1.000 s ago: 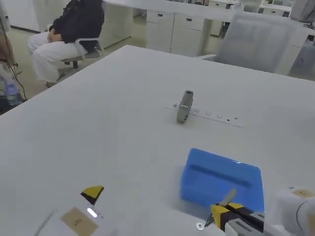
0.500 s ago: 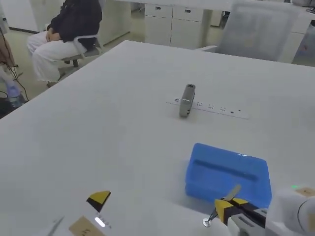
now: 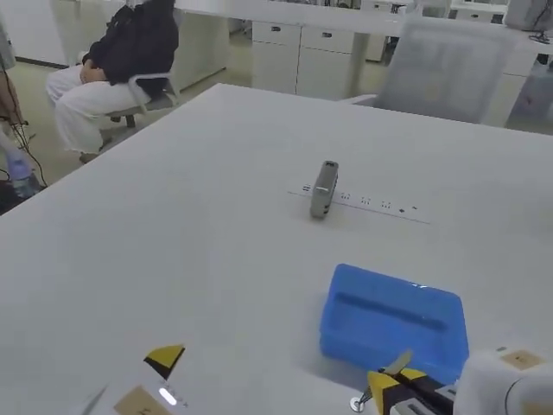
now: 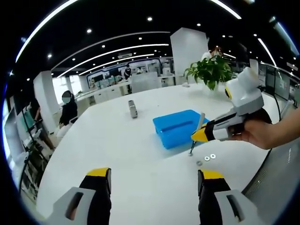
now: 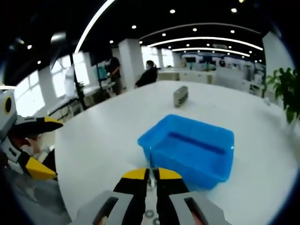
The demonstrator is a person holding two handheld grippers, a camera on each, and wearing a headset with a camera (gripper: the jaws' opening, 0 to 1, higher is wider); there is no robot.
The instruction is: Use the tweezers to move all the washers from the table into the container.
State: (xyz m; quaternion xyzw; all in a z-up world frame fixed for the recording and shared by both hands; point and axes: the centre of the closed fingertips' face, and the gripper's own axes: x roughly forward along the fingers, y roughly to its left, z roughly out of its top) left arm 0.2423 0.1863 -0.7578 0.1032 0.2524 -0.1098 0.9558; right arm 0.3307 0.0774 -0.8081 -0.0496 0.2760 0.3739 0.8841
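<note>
Head view: as a second ago, the right gripper (image 3: 386, 381) stays pressed on thin metal tweezers (image 3: 370, 396). Their tip meets a small ring washer (image 3: 356, 404) just in front of the glossy blue plastic container (image 3: 393, 316), so the pickup seems unfinished.

Left gripper view: the left gripper (image 4: 153, 173) is spread wide. Flat washers (image 4: 209, 157) lie near the container.

Right gripper view: the container's rectangular basin looks empty.
</note>
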